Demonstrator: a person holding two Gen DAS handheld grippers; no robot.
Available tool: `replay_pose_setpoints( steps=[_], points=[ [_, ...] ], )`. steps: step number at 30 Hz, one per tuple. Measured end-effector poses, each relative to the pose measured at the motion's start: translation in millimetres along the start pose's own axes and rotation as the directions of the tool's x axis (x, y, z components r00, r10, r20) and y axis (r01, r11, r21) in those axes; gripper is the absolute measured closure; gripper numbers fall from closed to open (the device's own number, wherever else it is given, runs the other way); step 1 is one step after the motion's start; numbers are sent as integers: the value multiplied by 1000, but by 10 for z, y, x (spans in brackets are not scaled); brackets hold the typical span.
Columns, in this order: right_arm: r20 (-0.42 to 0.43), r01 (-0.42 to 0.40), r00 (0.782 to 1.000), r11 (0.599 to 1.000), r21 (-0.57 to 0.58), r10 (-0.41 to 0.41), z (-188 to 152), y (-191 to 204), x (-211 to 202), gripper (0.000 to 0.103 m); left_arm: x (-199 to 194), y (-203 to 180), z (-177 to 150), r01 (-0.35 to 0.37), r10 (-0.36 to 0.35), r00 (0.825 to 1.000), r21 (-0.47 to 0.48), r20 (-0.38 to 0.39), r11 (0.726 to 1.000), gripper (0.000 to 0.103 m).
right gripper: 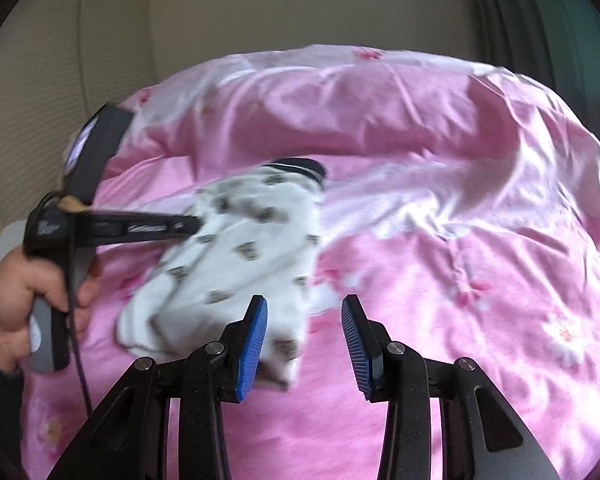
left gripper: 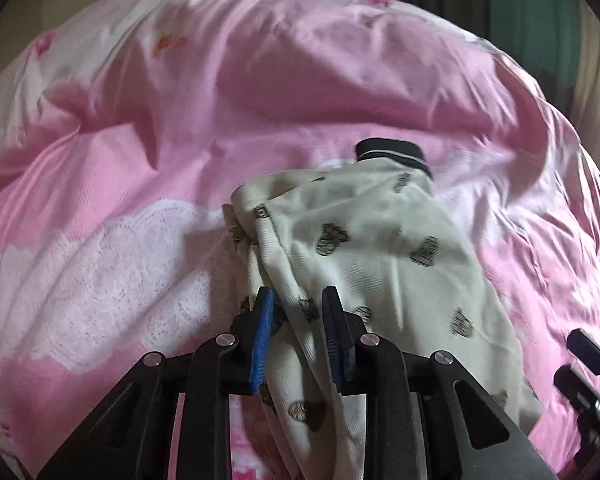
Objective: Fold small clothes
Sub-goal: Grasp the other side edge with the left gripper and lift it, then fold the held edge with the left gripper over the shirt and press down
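Observation:
A small cream garment (left gripper: 380, 248) printed with dark little figures lies crumpled on the pink bedcover (left gripper: 260, 80). Its black ribbed band (left gripper: 388, 150) points away from me. My left gripper (left gripper: 298, 292) sits over the garment's near left edge. A fold of the cloth runs between its blue pads, and they do not seem to pinch it. In the right wrist view the garment (right gripper: 240, 248) is blurred, and the left gripper (right gripper: 196, 224) touches its left side. My right gripper (right gripper: 304, 300) hovers open and holds nothing, just right of the garment's near corner.
The pink flowered bedcover (right gripper: 440, 280) is rumpled, with a thick ridge across the far side. A person's hand (right gripper: 12, 304) holds the left gripper's handle. A pale wall stands behind and dark curtains (right gripper: 540, 20) hang at the right. The right gripper's body (left gripper: 588, 360) shows at the edge.

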State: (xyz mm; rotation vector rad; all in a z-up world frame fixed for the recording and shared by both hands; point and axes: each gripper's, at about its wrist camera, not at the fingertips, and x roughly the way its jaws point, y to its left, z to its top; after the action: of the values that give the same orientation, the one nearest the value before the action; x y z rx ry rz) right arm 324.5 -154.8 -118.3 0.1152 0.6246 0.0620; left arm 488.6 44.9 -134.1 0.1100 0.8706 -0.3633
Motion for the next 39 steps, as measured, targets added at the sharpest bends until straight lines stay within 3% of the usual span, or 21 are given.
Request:
replay_pose_setpoints(
  steps=[3, 6, 14, 21, 23, 28, 39],
  points=[
    [5, 11, 1000, 1000, 29, -11, 27, -123, 57, 63, 109, 26, -16, 22, -22, 1000, -23, -22, 1000, 77],
    [4, 18, 1000, 998, 66, -18, 74, -260, 145, 63, 153, 41, -31, 11, -12, 1000, -38, -27, 999, 95],
    [42, 22, 999, 996, 90, -26, 179, -424, 129, 63, -32, 235, 54, -38, 40, 999, -73, 25, 997, 100],
    [56, -27, 998, 998, 54, 24, 107, -359, 178, 63, -127, 214, -87, 8, -8, 1000, -77, 9, 997, 99],
    [54, -38, 998, 998, 49, 35, 82, -363, 201, 63, -225, 131, -127, 15, -13, 1000, -67, 22, 998, 86],
    [40, -59, 998, 995, 83, 56, 63, -461, 223, 63, -271, -64, -204, 16, -16, 1000, -46, -1, 999, 82],
    [36, -65, 997, 992, 112, 61, 46, -559, 181, 63, 46, -11, -319, 26, -34, 998, -167, -47, 986, 79]
  ],
)
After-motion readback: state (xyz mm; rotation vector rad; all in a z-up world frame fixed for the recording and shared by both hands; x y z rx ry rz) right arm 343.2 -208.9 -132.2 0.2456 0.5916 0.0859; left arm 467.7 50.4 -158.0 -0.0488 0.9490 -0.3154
